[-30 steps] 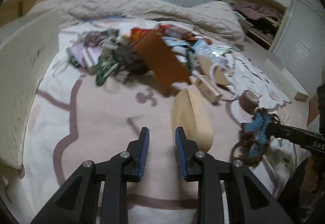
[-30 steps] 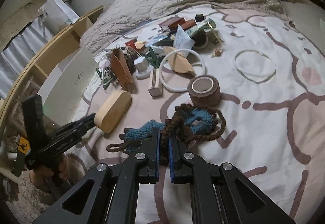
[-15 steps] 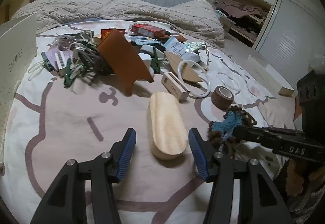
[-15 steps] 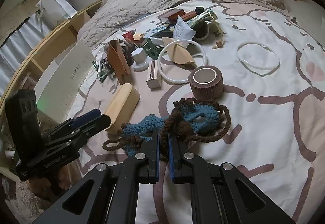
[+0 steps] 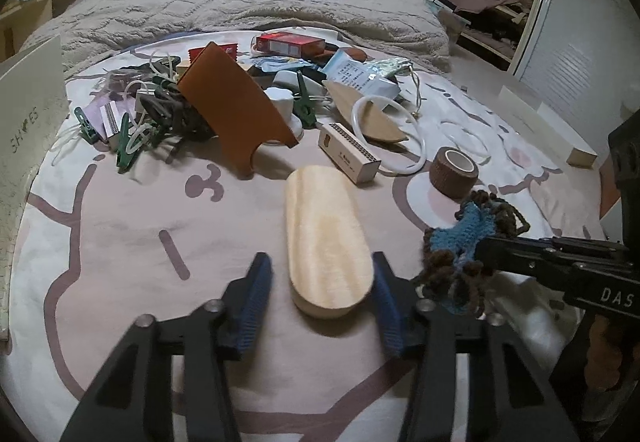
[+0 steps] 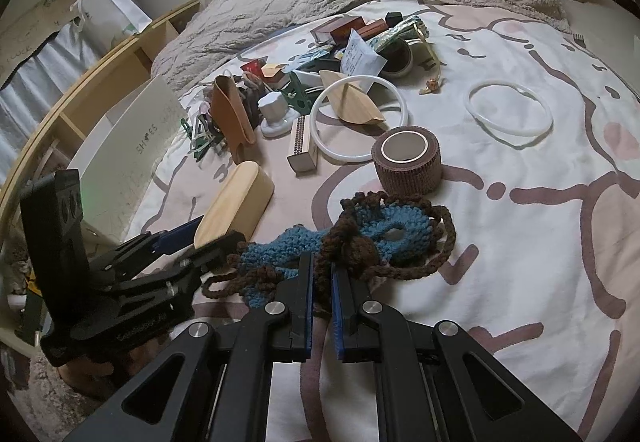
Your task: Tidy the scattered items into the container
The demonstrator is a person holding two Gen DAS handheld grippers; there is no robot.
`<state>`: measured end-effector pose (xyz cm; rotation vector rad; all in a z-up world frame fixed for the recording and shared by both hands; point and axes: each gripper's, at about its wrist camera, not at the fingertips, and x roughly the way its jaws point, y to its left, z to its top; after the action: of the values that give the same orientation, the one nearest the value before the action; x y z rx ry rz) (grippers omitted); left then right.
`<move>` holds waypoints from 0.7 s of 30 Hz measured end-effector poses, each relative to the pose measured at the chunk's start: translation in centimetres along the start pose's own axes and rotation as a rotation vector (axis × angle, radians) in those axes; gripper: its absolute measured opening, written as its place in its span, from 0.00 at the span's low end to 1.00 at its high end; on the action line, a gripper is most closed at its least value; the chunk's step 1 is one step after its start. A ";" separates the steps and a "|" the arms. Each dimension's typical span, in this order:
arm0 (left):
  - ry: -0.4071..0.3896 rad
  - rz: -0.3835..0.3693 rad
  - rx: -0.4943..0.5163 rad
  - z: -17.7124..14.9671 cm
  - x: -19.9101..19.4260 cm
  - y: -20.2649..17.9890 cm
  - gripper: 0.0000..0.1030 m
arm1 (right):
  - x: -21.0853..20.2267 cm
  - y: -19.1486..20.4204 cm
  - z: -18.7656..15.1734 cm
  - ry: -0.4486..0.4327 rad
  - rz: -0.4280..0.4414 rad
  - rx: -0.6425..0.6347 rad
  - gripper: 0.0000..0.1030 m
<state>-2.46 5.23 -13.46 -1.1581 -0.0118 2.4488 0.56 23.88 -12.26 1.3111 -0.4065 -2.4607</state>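
While the left gripper (image 5: 318, 302) hangs low at the bottom centre of the left wrist view, a pale oval wooden case (image 5: 325, 238) lies on the pink-and-white patterned bedspread (image 5: 120, 242) with its near end between the blue pads; its long axis runs up the frame, in line with the fingers. The jaws stand apart and are closing, the right pad about touching the wood, the left one clear of it. At right, the right gripper (image 5: 480, 252) holds a blue-and-brown crocheted yarn piece (image 5: 468, 238).

From the right wrist view, the right gripper (image 6: 321, 274) at bottom centre is clamped on the yarn piece (image 6: 360, 234), which trails up toward a brown roll of bandage tape (image 6: 406, 161). At left, the left gripper (image 6: 212, 234) straddles the case (image 6: 236, 201), plainly the nearer tool. A white shoebox (image 6: 132, 145), likely the container, stands at middle left.
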 end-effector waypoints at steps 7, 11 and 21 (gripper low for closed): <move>-0.005 0.004 -0.003 -0.2 -1.0 0.8 0.38 | 0.1 -0.1 -0.1 0.004 0.010 -0.010 0.08; -0.002 0.053 -0.007 -0.4 -1.8 1.6 0.38 | 0.0 -0.3 0.0 0.005 0.027 -0.010 0.08; -0.027 0.169 -0.008 -0.3 -3.1 3.3 0.38 | -0.9 2.5 -0.4 -0.054 0.052 -0.121 0.68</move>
<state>-1.74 0.96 -11.97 -1.1726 0.0708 2.6136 1.79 21.95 -10.83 1.1733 -0.2961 -2.4408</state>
